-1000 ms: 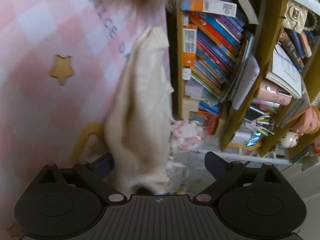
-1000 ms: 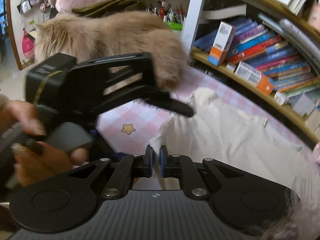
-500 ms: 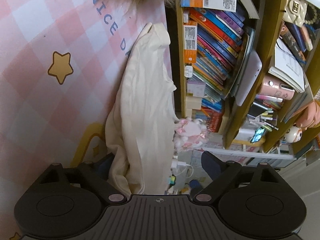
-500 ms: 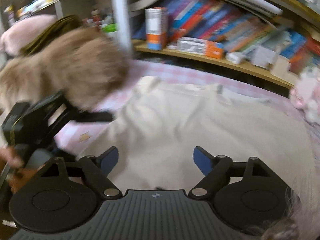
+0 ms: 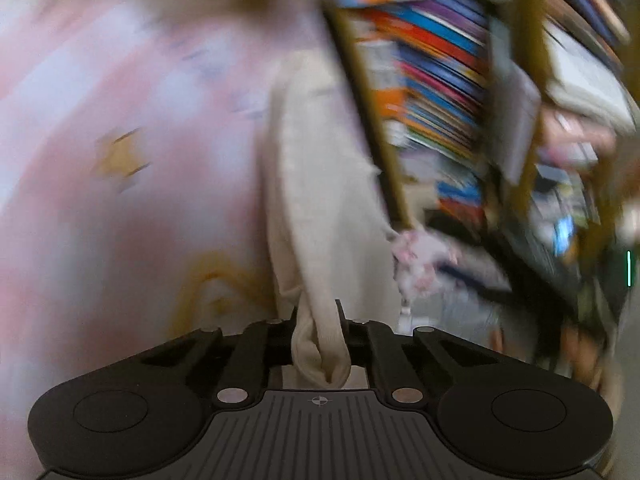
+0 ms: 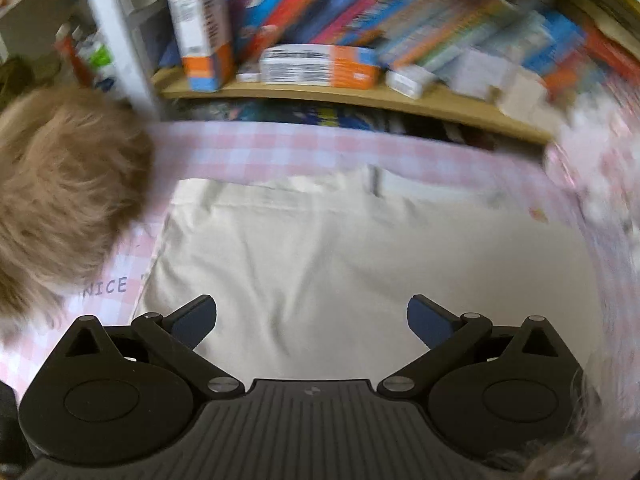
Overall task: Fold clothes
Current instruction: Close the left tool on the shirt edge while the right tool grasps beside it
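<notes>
Already the left gripper (image 5: 319, 320) has just closed on the cream garment's (image 6: 352, 264) near edge; the right gripper (image 6: 312, 320), just opened wide, holds nothing, so most folding seems left.

The left view is smeared throughout: the books (image 5: 436, 80), the star (image 5: 120, 158) on the pink cloth (image 5: 100, 220) and a pinkish lump (image 5: 420, 264) beside the garment (image 5: 320, 200) cannot be made out. The garment's pinched fold hides the left gripper's (image 5: 320, 320) pads. In the right view, the furry animal (image 6: 60, 184) is cut off at the left edge, and the right side blurs.
</notes>
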Motion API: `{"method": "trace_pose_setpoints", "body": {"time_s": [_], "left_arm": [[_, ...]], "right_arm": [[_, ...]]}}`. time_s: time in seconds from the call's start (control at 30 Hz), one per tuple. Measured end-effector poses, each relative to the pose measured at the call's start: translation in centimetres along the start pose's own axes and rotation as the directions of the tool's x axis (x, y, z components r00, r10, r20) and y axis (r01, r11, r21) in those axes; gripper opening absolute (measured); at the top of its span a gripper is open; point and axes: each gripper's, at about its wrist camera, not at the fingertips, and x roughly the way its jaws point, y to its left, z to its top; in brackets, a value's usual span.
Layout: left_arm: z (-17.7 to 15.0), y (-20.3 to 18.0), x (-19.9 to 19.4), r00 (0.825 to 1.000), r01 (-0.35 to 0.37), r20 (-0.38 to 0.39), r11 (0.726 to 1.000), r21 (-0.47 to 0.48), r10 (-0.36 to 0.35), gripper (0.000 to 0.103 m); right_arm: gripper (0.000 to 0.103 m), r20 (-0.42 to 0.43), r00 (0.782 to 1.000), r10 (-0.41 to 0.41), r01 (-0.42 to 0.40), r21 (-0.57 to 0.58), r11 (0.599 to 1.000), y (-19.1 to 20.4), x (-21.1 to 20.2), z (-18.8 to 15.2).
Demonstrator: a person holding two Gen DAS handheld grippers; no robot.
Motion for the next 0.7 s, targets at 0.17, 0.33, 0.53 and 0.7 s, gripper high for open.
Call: {"method": "trace_pose_setpoints", "body": {"time_s": [0.17,0.33,0.53,0.7], "left_arm": [[-0.5,-3.8,0.6,1.000,-0.030,0.003,0.973,0.230,0.030,0.009],[-1.0,-5.5,1.6,0.999,-0.054,0.014,0.934,0.352,0.052,0.008],[-1.4,-6.1,1.6,0.998,-0.060,0.014,0.914,0.401,0.060,0.005],[-1.6,-6.2,1.5,0.999,-0.049,0.006,0.907,0.418,0.051,0.005]], "right_arm": [[0.103,-0.071,0.997,0.029,-0.044,-0.222,0.974,6.0,2.0,3.8],[0.103,-0.151,0.989,-0.010,-0.060,-0.450,0.891,12.8,4.7,6.0],[0.091,-0.250,0.958,-0.141,-0.025,-0.563,0.826,16.9,9.5,5.6],[0.059,-0.266,0.936,-0.229,0.023,-0.603,0.797,17.4,11.7,4.4]]}}
